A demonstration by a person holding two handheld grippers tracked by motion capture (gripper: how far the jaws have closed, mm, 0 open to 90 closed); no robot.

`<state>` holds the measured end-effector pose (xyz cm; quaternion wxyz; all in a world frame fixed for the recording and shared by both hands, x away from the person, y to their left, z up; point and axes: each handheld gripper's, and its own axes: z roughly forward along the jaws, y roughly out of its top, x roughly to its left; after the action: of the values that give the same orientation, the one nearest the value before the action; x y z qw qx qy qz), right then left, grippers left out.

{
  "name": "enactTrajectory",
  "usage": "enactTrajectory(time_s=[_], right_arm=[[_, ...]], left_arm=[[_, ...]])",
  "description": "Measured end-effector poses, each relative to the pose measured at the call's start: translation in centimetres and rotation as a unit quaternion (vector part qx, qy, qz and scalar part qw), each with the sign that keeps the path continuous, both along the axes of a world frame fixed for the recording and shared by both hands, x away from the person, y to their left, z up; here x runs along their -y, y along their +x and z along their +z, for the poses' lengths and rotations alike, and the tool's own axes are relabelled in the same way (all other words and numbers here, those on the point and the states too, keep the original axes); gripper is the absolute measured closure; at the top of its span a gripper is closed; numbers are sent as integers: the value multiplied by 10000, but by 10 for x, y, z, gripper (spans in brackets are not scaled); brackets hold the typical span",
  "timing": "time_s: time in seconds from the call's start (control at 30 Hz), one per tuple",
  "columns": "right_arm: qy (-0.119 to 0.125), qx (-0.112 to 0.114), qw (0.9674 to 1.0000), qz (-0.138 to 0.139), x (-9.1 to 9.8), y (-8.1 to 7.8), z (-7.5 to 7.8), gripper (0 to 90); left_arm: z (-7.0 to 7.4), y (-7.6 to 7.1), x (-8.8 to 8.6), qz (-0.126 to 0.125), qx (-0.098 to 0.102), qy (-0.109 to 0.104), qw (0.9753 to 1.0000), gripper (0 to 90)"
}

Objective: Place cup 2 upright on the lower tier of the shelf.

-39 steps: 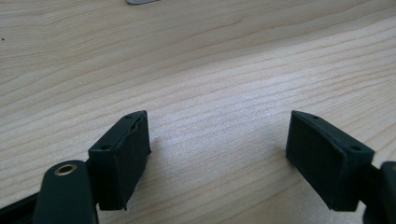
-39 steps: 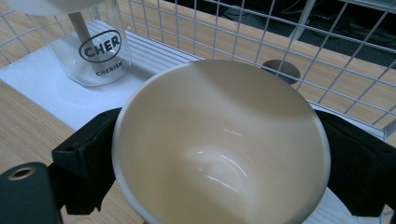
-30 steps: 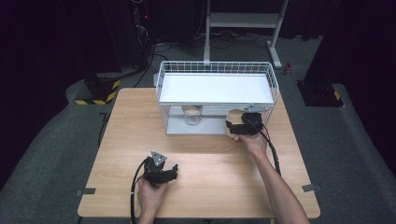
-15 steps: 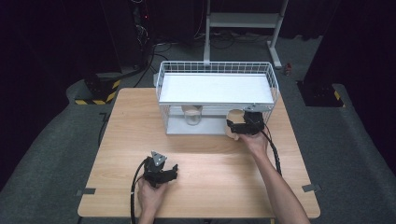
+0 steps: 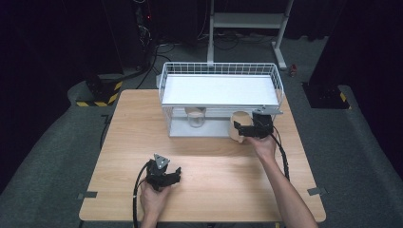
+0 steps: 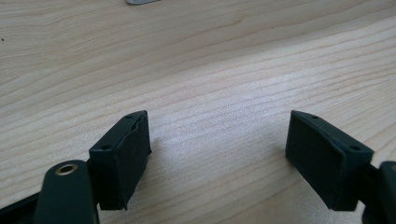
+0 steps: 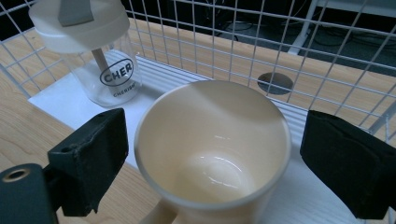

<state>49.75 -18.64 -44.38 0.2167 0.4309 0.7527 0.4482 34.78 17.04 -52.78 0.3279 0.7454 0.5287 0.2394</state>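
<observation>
Right gripper at centre-right of high view, jaws spread wide either side of a smooth, glossy cream cup, round rim, pads apart from its wall – released, not gripping. Cup sits at the front edge of the white wire rack, on its flat white lower tray. Behind, upper left of right gripper view, a clear glass jar w/ pale lid. Left gripper low-centre, jaws parted, nothing between, over grainy light wood table.
</observation>
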Motion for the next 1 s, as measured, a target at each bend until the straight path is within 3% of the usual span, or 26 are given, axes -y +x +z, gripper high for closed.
enactTrajectory(time_s=[0.43,0.67,1.0], right_arm=[[101,-64,9999,-19,14,-27,1,104],[-57,-157,9999,8,9,-50,-15,134],[-312,-221,9988,-291,-5,-54,-36,188]], left_arm=[[0,0,0,1,2,-1,10000,225],[0,0,0,9,8,-3,10000,225],[0,0,0,-14,15,6,10000,231]])
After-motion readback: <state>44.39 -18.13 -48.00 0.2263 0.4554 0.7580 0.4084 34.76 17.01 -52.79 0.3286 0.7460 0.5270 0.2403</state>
